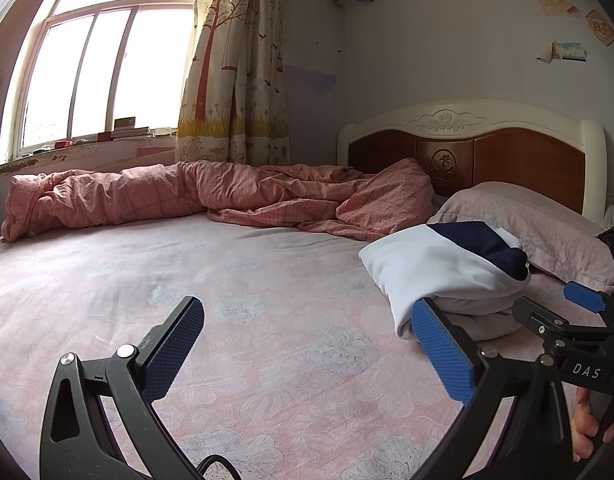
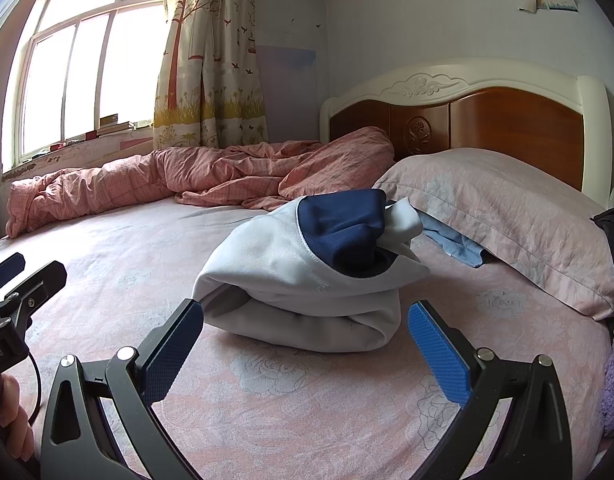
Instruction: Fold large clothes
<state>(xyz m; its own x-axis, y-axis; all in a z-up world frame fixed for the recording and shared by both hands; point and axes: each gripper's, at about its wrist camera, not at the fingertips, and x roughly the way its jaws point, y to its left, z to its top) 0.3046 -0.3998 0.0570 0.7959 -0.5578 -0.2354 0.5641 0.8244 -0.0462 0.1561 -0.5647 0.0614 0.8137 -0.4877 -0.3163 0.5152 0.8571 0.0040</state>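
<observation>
Both grippers, left (image 1: 307, 344) and right (image 2: 306, 344), are spread wide, empty; folded garment (image 2: 307, 276) is left on bedsheet (image 2: 307, 408).

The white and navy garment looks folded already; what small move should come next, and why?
Probably draw both claws back. The garment lies as a compact bundle on the bed sheet; the right claw and the left claw are open and hold nothing.
</observation>
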